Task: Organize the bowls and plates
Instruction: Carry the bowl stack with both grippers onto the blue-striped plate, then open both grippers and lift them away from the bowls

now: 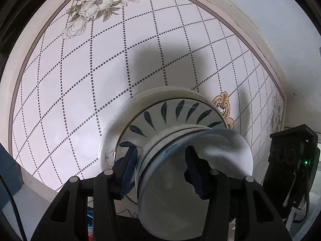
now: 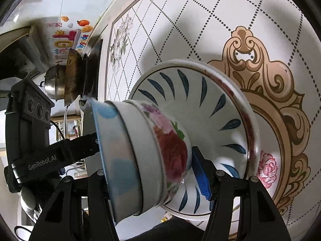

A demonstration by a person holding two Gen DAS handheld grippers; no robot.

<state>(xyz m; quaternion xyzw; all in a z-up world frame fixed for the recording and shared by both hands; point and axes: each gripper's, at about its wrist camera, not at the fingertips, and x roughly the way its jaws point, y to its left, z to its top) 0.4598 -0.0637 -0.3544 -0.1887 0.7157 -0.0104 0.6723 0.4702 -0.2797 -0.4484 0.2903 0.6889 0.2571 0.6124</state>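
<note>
A stack stands on the patterned table [image 1: 80, 92]: a white plate with blue leaf marks [image 1: 160, 112] on other plates, then nested bowls on top. In the right wrist view the leaf plate [image 2: 200, 108] carries a rose-painted bowl [image 2: 172, 146], a grey-white bowl [image 2: 138, 150] and a pale blue top bowl [image 2: 114, 140]. My left gripper [image 1: 160, 172] is shut on the rim of the top bowl [image 1: 200, 160], one finger inside and one outside. My right gripper [image 2: 152, 172] has its jaws apart around the bowl stack; only its blue right pad [image 2: 201, 172] shows.
The table top has a dotted diamond grid, flower prints [image 1: 100, 6] and a tan ornament [image 2: 260, 76]. Pots and a wok [image 2: 74, 78] stand by the wall past the table edge. The other gripper's body [image 1: 291, 160] sits close at the right.
</note>
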